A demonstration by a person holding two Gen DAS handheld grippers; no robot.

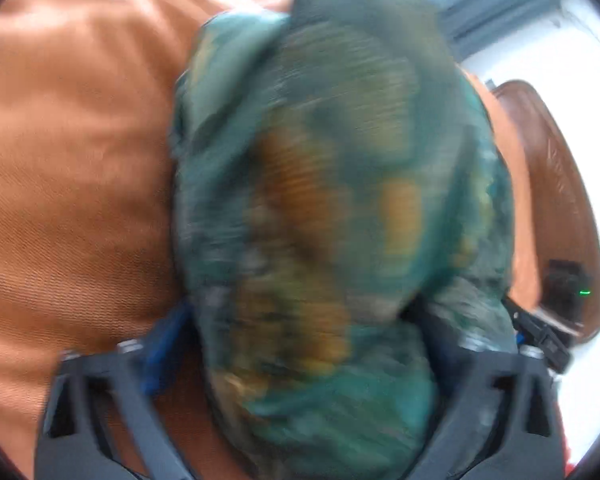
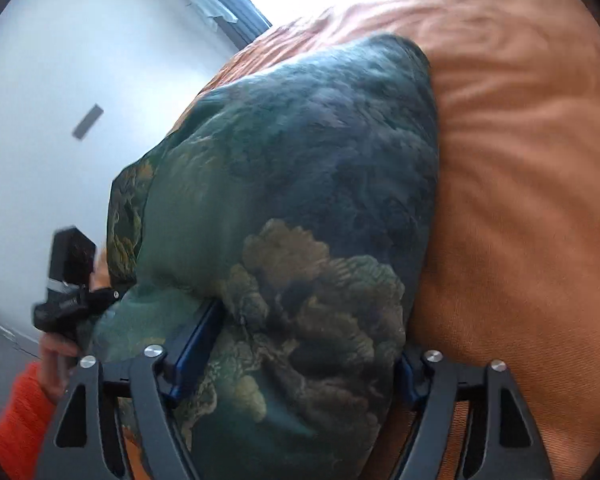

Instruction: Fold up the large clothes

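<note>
A green patterned garment [image 2: 292,208] is bunched between the parted fingers of the left gripper [image 1: 300,344] and right gripper [image 2: 300,344] above the orange bedspread [image 2: 519,184]; whether it is clamped cannot be told

Left gripper [image 1: 300,344]: fingers [image 1: 164,356] spread wide, green patterned cloth bunched between them; view motion-blurred, actual grip unclear. Right gripper [image 2: 300,344]: blue-padded fingers [image 2: 198,340] wide apart, same cloth draped between and over them. In right wrist view, left gripper [image 2: 70,292] visible at left edge, bare hand [image 2: 56,356] on it, orange sleeve behind
</note>
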